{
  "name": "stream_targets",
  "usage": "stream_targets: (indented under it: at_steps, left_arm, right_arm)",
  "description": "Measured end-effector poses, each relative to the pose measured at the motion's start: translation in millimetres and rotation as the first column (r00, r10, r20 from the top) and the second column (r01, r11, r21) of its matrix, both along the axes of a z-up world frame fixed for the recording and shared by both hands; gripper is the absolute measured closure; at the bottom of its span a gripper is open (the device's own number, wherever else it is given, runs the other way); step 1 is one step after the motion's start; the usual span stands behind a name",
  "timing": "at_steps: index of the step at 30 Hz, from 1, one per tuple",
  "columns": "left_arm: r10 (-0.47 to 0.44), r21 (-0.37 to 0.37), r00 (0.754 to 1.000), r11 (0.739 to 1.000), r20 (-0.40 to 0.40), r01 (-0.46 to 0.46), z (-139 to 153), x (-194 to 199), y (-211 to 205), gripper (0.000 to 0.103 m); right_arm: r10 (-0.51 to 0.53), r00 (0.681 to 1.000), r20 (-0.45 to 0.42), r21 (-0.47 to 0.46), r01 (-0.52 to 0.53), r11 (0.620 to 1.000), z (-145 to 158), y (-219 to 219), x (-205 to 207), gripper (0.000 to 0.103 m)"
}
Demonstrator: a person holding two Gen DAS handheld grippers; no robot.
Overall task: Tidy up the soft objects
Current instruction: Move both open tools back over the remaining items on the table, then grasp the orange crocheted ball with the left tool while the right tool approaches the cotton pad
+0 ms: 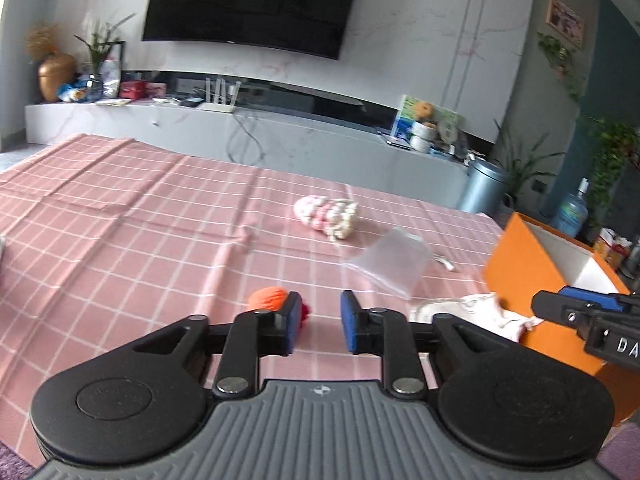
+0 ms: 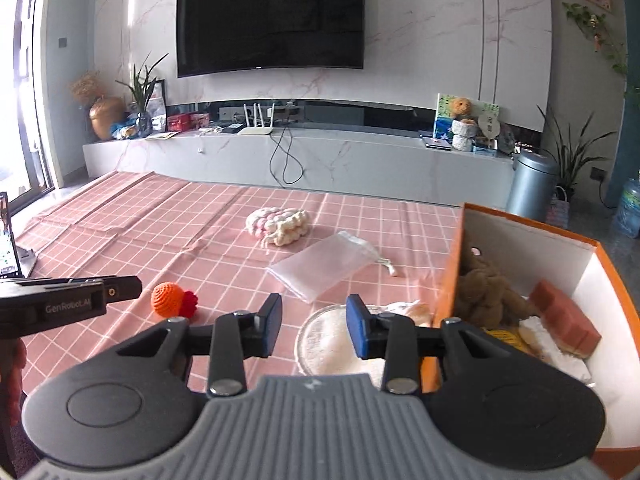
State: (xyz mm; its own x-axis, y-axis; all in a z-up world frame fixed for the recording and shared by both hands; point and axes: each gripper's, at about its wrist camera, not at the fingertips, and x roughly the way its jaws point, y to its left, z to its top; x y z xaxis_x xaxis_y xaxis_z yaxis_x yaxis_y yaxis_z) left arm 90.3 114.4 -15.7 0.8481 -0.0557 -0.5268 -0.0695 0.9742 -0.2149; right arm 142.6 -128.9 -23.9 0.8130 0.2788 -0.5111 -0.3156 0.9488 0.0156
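On the pink checked tablecloth (image 2: 160,232) lie an orange-and-red crochet ball (image 2: 170,300), a pink-and-cream knitted piece (image 2: 278,224), a sheer white pouch (image 2: 324,266) and a round white pad (image 2: 332,344). An orange box (image 2: 452,264) at the right holds a brown plush (image 2: 488,292), a red-brown block (image 2: 564,320) and white items. My left gripper (image 1: 318,326) is open and empty just right of the ball (image 1: 266,299). My right gripper (image 2: 314,326) is open and empty above the pad, left of the box.
A grey TV bench (image 2: 320,156) with clutter stands beyond the table under a wall TV (image 2: 272,20). A grey bin (image 2: 532,184) and plants stand at the right. A screen device (image 2: 8,236) sits at the table's left edge.
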Motion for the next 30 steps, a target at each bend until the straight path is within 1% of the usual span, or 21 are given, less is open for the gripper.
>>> stream_targets:
  at_steps: [2,4,5,7,9,11,13,15,19,26,30]
  left_arm:
    - [0.023,0.006,1.0,1.0,-0.018,-0.023,-6.7,-3.5,8.7,0.059]
    - [0.034,0.006,0.998,0.999,-0.05,-0.033,-13.8,-2.0,13.8,0.054]
    - [0.041,0.017,0.998,0.999,-0.056,-0.04,-16.1,-0.1,15.0,0.047]
    - [0.053,0.028,0.997,0.998,-0.056,-0.052,-19.8,3.3,18.2,0.039]
    - [0.029,0.044,0.998,0.999,-0.055,-0.027,-22.6,9.2,17.1,0.034]
    - [0.021,0.083,0.998,0.996,-0.051,-0.017,-26.6,13.9,14.3,0.033]
    - [0.015,0.092,0.998,0.996,-0.069,-0.009,-32.9,22.2,13.0,0.033]
    - [0.015,0.083,0.997,0.997,-0.076,-0.009,-38.4,28.1,12.8,0.033]
    - [0.008,0.096,0.997,0.995,-0.082,0.0,-45.9,37.3,11.4,0.033]
    - [0.036,0.072,0.993,0.997,-0.108,-0.029,-56.7,58.3,21.5,0.033]
    - [0.031,0.053,0.993,0.998,-0.116,-0.025,-62.1,66.8,23.4,0.033]
  right_arm:
    - [0.008,1.0,-0.01,0.0,-0.008,1.0,-4.1,7.2,3.7,0.062]
    - [0.013,1.0,-0.025,0.003,-0.013,1.0,-10.7,14.2,10.1,0.053]
    - [0.012,1.0,-0.029,0.004,-0.012,1.0,-13.9,16.8,12.2,0.052]
    - [0.011,0.999,-0.04,-0.011,-0.011,1.0,-23.1,24.0,16.8,0.044]
    - [0.004,0.999,-0.048,-0.028,-0.005,1.0,-32.6,29.7,22.2,0.04]
    - [-0.003,0.999,-0.054,-0.041,0.001,0.999,-41.5,35.0,27.6,0.035]
    - [-0.017,0.998,-0.055,-0.056,0.014,0.998,-49.9,39.3,32.0,0.034]
    - [-0.032,0.998,-0.062,-0.076,0.027,0.997,-58.8,44.2,37.6,0.034]
    - [-0.048,0.995,-0.084,-0.084,0.041,0.996,-70.1,48.5,52.4,0.034]
    - [-0.056,0.993,-0.104,-0.106,0.045,0.993,-84.0,57.8,77.3,0.034]
    - [-0.096,0.988,-0.119,-0.122,0.082,0.989,-94.0,57.4,86.4,0.034]
